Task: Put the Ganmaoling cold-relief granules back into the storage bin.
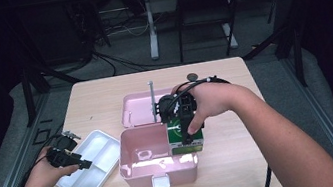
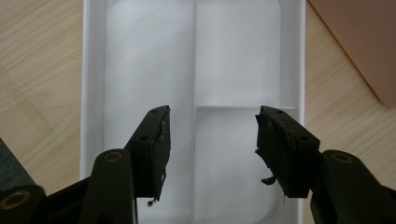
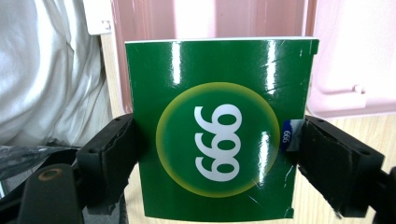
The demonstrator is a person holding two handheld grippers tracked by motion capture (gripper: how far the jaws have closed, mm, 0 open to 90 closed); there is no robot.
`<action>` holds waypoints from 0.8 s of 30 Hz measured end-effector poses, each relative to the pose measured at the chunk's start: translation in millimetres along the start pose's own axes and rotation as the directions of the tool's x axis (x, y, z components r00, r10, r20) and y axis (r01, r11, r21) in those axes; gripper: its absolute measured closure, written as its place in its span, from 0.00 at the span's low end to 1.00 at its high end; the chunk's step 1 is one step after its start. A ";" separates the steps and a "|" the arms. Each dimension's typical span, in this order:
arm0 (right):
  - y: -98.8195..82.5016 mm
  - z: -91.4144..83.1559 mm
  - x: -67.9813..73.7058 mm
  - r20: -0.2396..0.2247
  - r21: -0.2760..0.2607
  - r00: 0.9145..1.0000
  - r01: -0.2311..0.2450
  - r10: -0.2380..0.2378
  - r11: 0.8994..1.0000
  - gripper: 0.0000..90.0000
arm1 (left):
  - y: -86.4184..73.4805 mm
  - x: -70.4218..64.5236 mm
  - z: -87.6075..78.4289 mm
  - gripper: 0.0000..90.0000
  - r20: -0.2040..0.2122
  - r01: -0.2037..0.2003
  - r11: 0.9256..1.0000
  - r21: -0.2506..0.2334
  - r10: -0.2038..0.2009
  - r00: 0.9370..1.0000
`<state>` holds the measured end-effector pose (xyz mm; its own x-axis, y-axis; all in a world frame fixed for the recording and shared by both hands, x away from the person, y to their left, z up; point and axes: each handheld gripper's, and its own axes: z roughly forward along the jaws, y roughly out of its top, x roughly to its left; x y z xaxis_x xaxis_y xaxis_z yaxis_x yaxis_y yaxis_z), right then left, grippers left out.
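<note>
- The pale wooden bench (image 1: 103, 91) fills the lower middle of the high view; past its far edge lie grey floor, cables and dark stands.
- At lower left, the left gripper (image 1: 67, 158) hangs over the white divided tray (image 1: 95, 161); its jaws stand wide apart, holding nothing.
- The left gripper view shows the tray's dividers (image 2: 195, 70) between those jaws.
- At centre, the right gripper (image 1: 185, 121) has its jaws closed on the green box (image 1: 184, 133) at the pink case's (image 1: 144, 150) right edge.
- The right gripper view shows the box's (image 3: 217, 128) "999" print, one jaw pressing each side edge.
- Farther up, the pink lid (image 1: 137, 109) lies flat.
</note>
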<state>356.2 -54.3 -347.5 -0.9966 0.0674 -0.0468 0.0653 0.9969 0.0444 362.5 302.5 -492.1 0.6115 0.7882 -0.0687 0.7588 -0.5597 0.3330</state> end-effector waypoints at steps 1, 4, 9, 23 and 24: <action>0.0 0.0 0.0 0.000 0.000 1.000 0.000 0.000 1.000 0.18 | 0.0 0.0 0.0 0.50 0.000 0.000 1.000 0.000 0.000 1.000; 5.8 0.1 0.9 -0.002 -0.004 1.000 0.009 -0.009 1.000 0.18 | 0.1 0.5 0.1 0.50 0.001 -0.001 1.000 0.001 0.001 1.000; 10.5 1.4 1.3 0.000 -0.006 1.000 0.018 -0.018 1.000 0.18 | 0.2 0.7 0.2 0.50 0.002 -0.002 1.000 0.002 0.002 1.000; 21.0 5.3 2.6 0.002 0.008 0.999 0.038 -0.038 0.999 0.18 | 0.0 0.9 0.0 0.50 0.002 -0.001 1.000 0.002 0.001 1.000; 21.1 6.2 2.6 0.000 0.006 0.999 0.034 -0.034 0.999 0.18 | 0.0 1.0 -0.1 0.50 0.002 -0.002 1.000 0.002 0.002 1.000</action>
<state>355.3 -32.8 -352.8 -0.9983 0.0331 -0.0485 0.0313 0.9988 0.0367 363.1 303.3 -492.1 0.6134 0.7866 -0.0705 0.7583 -0.5616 0.3309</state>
